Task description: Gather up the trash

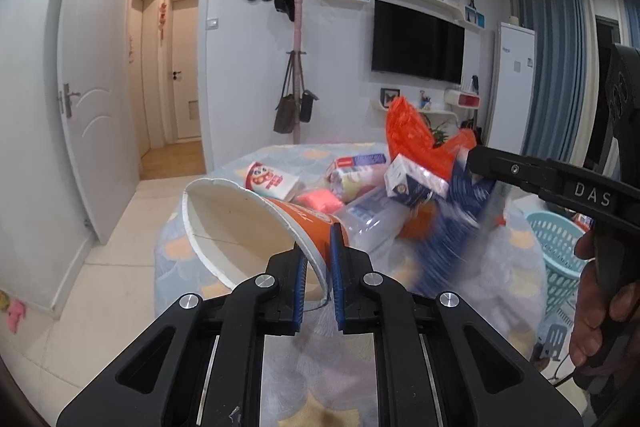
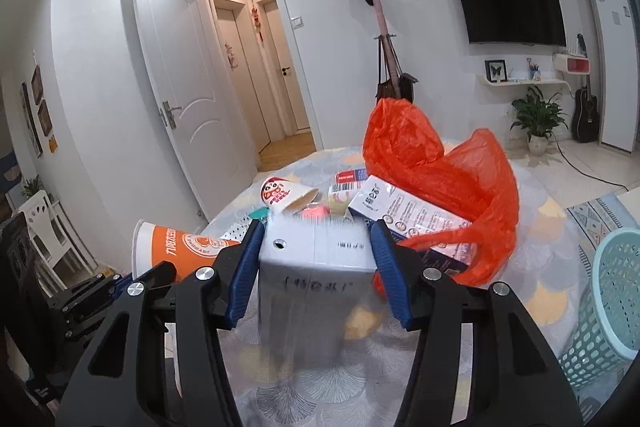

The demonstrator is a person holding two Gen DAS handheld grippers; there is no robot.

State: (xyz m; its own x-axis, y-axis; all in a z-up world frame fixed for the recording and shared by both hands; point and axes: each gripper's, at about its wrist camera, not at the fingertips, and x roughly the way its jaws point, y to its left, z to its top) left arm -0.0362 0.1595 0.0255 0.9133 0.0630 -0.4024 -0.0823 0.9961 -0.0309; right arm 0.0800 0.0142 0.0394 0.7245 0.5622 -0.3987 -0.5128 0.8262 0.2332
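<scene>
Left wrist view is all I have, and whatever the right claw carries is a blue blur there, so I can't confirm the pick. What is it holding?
Observer: A grey-white carton, pinched at its sides between the right claw's blue pads.
Operator: Has it been opened?
Observer: Its top has a small round hole, with no straw in it.
Operator: And the red-and-white thing behind my orange cup?
Observer: A small paper cup lying on its side on the table, its mouth towards the carton.
</scene>
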